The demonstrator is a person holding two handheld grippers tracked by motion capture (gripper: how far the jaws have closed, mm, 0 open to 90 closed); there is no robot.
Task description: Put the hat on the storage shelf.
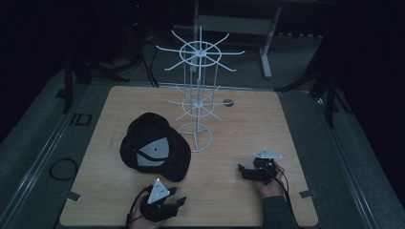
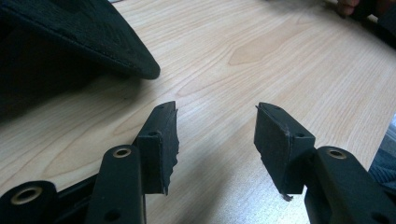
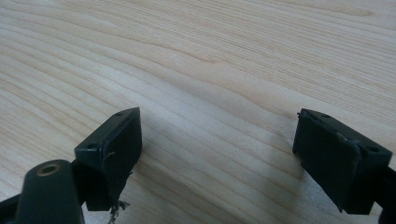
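Left gripper (image 1: 177,202) lower centre-left of high view, jaws spread wide, nothing between them, low over tabletop (image 1: 229,138). Black cap (image 1: 153,145) left of centre, just above left gripper, apart from it. Right gripper (image 1: 244,170) lower right, jaws wide apart, empty. White wire rack (image 1: 198,95) upright beside cap.

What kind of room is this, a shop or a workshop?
Probably a lab or test room, not a shop: a bare wooden table with a black cap, an empty white wire display rack, and dark curtains around.
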